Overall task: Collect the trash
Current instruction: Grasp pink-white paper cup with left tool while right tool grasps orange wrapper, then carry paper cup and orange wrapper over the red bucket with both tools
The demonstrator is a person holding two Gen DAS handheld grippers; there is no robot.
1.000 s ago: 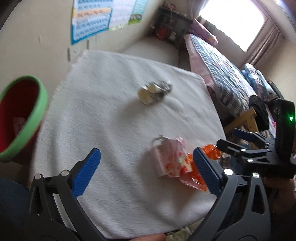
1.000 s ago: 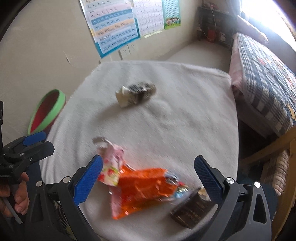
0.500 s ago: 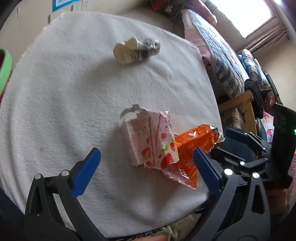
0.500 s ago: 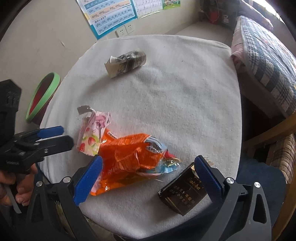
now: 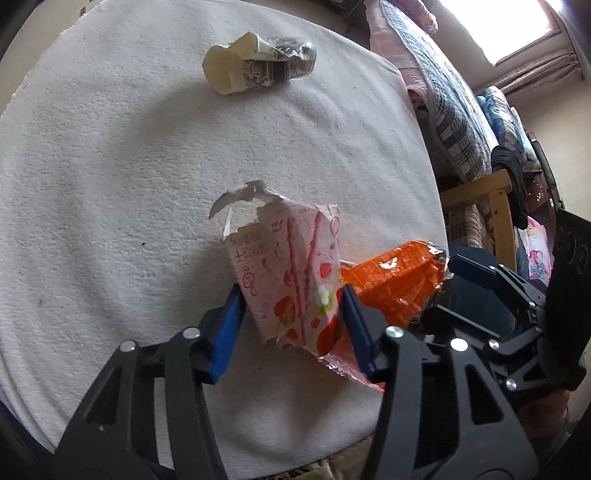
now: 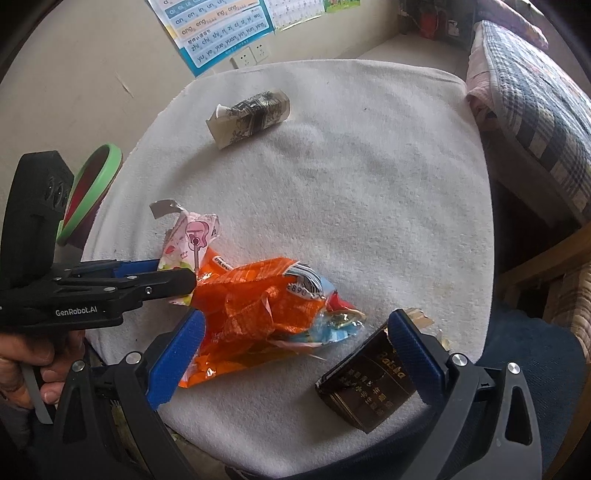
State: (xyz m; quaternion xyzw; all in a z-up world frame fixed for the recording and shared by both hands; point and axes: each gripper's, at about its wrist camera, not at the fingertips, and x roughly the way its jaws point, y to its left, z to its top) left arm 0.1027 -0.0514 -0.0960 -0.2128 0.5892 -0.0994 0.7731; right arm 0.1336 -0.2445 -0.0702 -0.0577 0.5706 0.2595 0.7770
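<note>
A pink strawberry-print carton lies on the white cloth-covered table. My left gripper has its blue pads against both sides of the carton's near end; it also shows in the right wrist view. An orange snack wrapper lies against the carton. My right gripper is open around the wrapper's near end. A dark brown box lies by its right finger. A crushed patterned paper cup lies farther back, also visible in the right wrist view.
A red bin with a green rim stands left of the table, below its edge. A bed with a plaid cover and a wooden frame are on the right. Posters hang on the wall behind.
My left gripper moved forward and closed its jaws onto the pink carton. My right gripper came closer to the orange wrapper and stays open.
</note>
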